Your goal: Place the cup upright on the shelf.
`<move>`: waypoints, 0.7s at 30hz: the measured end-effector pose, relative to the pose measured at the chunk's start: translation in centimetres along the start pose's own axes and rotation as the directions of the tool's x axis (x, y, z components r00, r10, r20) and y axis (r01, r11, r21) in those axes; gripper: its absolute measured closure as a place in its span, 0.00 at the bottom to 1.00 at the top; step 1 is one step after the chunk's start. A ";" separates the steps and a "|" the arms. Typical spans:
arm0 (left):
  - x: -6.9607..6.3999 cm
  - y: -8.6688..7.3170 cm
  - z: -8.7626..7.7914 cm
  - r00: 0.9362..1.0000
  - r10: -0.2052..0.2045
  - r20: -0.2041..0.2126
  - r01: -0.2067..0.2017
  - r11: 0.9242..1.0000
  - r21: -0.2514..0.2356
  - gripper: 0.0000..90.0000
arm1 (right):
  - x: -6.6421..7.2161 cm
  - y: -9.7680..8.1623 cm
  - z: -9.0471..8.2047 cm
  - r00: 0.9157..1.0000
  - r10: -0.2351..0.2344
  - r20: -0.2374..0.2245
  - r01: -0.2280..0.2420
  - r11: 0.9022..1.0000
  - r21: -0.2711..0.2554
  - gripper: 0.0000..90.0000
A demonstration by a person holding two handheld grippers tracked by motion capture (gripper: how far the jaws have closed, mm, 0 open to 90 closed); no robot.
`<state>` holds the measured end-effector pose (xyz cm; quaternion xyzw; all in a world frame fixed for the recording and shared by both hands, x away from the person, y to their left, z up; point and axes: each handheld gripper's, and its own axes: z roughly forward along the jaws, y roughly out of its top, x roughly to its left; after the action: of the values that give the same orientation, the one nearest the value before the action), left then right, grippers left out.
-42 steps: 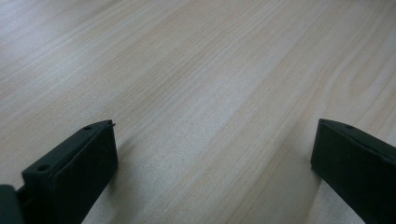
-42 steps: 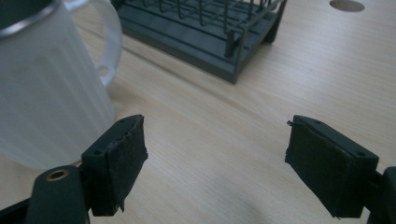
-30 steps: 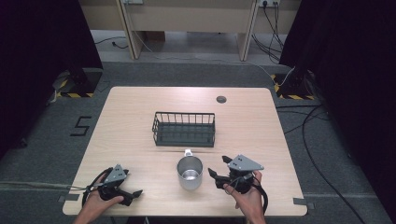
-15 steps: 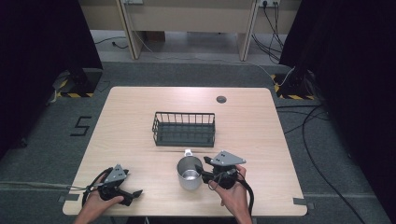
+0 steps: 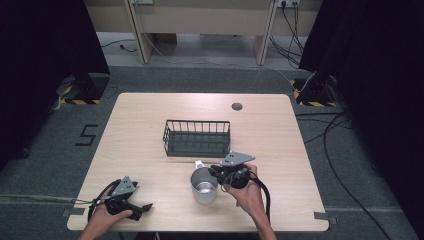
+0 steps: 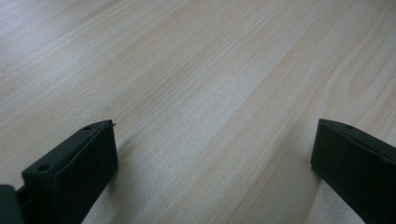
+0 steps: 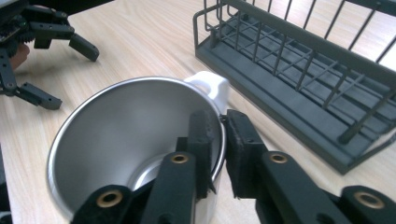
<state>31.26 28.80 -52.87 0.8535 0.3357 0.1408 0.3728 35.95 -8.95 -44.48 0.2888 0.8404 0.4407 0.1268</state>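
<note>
1. Right gripper (image 7: 219,135): my working tool. Its jaws have just been closing and now pinch the rim of the steel mug (image 7: 130,140), one jaw inside the wall and one outside, just beside the white handle (image 7: 212,86). In the high view I see this gripper (image 5: 216,172) reaching in from the mug's right.
2. Steel mug (image 5: 204,186): upright and apparently empty, standing on the near half of the wooden table (image 5: 280,150), just in front of the wire basket (image 5: 197,137) and apart from it.
3. Left gripper (image 5: 145,206): resting low at the near left of the table, jaws spread wide with nothing between them; in its own view I see bare wood between the two black jaws. From my right gripper view it (image 7: 51,74) lies well to the far side of the mug.
4. Wire basket (image 7: 299,70): dark, rectangular, nothing in it that I can see.
5. Risk, thin grip: I judge the hold to be a narrow pinch on smooth metal at one edge. On a lift, the mug's weight hangs off to one side, so it may swing, tilt or slip out.
6. Risk, basket wall: if I carry the mug toward the basket too low, its base could catch the near wire wall and twist out of the jaws.
7. Risk, handle: the outer jaw sits close to the handle; any sliding along the rim could jam against it.
</note>
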 end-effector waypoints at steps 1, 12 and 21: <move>0.0 0.0 0.0 1.000 0.000 0.000 0.000 1.000 0.000 0.00 | -0.1 0.1 0.1 1.000 -0.005 -0.004 0.005 1.000 0.001 0.93; 0.0 0.0 0.0 1.000 0.000 0.000 0.000 1.000 0.001 0.00 | -0.8 1.1 -0.1 0.999 -0.028 -0.034 0.029 1.000 0.010 0.70; 0.0 0.0 0.0 1.000 0.000 0.000 0.000 1.000 0.002 0.00 | 0.6 -0.9 -1.2 0.999 0.034 0.026 -0.034 0.999 -0.007 0.78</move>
<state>31.26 28.81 -52.86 0.8539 0.3357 0.1403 0.3721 34.56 -9.75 -44.46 0.3082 0.8321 0.4420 0.1312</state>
